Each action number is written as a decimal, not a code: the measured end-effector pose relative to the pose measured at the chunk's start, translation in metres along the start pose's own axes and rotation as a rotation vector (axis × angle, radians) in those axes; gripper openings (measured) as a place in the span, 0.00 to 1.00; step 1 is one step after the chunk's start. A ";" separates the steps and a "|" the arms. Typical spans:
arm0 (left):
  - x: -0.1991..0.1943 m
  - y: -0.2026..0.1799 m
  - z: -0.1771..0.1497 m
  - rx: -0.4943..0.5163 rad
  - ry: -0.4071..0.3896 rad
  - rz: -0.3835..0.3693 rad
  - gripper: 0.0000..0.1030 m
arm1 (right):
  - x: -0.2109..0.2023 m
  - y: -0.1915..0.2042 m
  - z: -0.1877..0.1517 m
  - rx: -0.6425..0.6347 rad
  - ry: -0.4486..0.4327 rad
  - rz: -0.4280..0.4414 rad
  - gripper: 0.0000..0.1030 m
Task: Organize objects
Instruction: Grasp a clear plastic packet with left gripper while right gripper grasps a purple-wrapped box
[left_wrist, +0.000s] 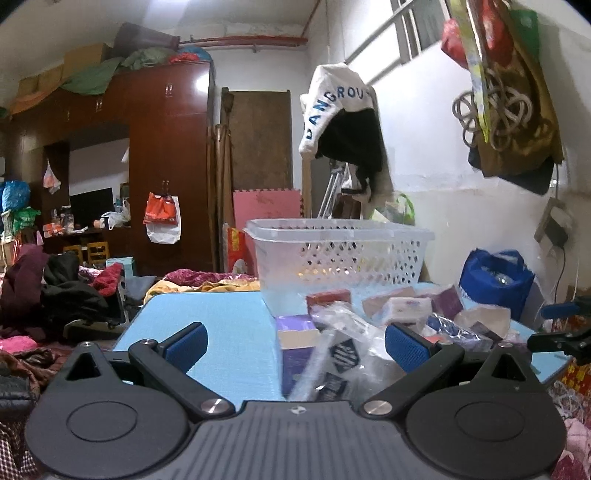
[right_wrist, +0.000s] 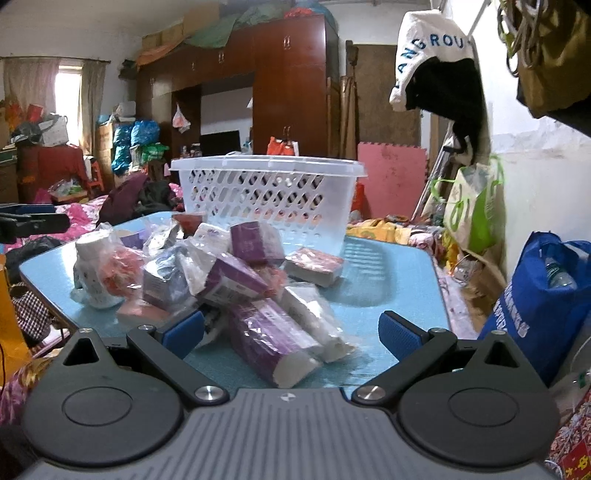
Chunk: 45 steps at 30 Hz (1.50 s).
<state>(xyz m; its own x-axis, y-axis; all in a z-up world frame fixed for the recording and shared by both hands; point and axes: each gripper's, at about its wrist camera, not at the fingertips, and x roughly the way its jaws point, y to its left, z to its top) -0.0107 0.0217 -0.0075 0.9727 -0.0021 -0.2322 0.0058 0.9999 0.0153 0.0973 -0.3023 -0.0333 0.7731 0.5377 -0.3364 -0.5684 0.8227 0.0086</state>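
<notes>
Here, two spread hand-held grippers face a cluttered blue tabletop (left_wrist: 207, 317).
Left wrist view: the left hand-held gripper (left_wrist: 295, 343) gapes empty at lower centre, wrapped packets (left_wrist: 402, 314) right of centre before the white basket (left_wrist: 340, 254). Right wrist view: the right hand-held gripper (right_wrist: 291, 332) gapes around a purple wrapped pack (right_wrist: 273, 339), basket (right_wrist: 269, 195) at centre.

A basket (right_wrist: 269, 195) is standing on the far part of the table (right_wrist: 391, 291), and a pile of packets (right_wrist: 221, 269) is lying in front of it, nearer the camera. A flat box (right_wrist: 314, 266) is lying at the basket's foot, to the right of the pile. A long packet (right_wrist: 273, 339) is lying nearest, between the spread fingers of the right gripper (right_wrist: 291, 332). A bag (right_wrist: 543, 295) is sitting right of the table, by the wall. A wardrobe (right_wrist: 258, 85) is standing far behind the basket. A jacket (right_wrist: 432, 59) is hanging above, to the right.
</notes>
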 end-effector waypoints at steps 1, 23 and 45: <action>-0.001 0.003 0.001 0.001 0.002 -0.006 1.00 | -0.002 -0.002 0.000 0.007 -0.009 0.007 1.00; 0.022 0.008 -0.027 0.079 0.123 -0.063 0.98 | 0.029 0.042 0.017 -0.126 0.008 0.079 0.54; 0.045 0.003 -0.030 0.036 0.116 -0.086 0.35 | 0.034 0.040 0.024 -0.107 0.000 0.069 0.38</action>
<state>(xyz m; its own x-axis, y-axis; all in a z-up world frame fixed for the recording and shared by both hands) 0.0258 0.0248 -0.0473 0.9347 -0.0842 -0.3452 0.0987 0.9948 0.0244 0.1073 -0.2467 -0.0222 0.7314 0.5921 -0.3385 -0.6469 0.7595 -0.0693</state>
